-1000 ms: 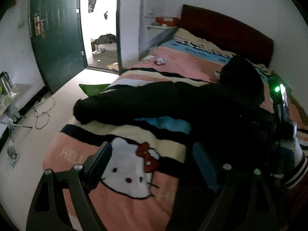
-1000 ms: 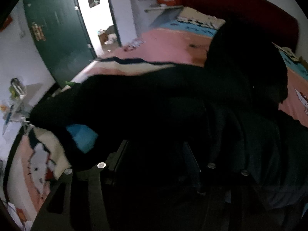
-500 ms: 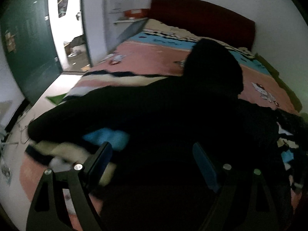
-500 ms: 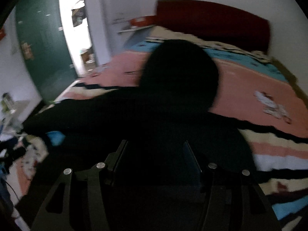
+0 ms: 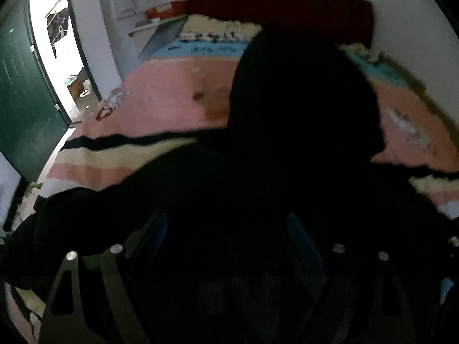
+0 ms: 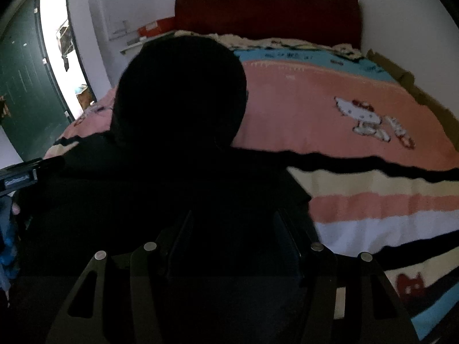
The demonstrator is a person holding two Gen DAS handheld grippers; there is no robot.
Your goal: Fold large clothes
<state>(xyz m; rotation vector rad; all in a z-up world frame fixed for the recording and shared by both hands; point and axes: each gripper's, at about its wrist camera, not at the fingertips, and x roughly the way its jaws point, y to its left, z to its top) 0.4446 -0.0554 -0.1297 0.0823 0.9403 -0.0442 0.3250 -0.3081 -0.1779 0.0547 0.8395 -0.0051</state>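
Observation:
A large black hooded garment lies spread on the bed's striped pink blanket, its hood toward the headboard and one sleeve reaching left. My left gripper hovers over the garment's body, jaws wide open, with only flat cloth below them. In the right wrist view the same garment fills the left half, its hood ahead. My right gripper stands over the garment's right edge, jaws partly apart; the dark cloth there hides any contact.
The red headboard and a white wall close the far end. A wall shelf with an orange box hangs at the back left. A green door stands open beside a bright doorway. A person's hand shows at the left edge.
Both grippers have swept rightward across the bed. The left one went from above the cat picture on the blanket to above the garment's body. Jaw widths look unchanged.

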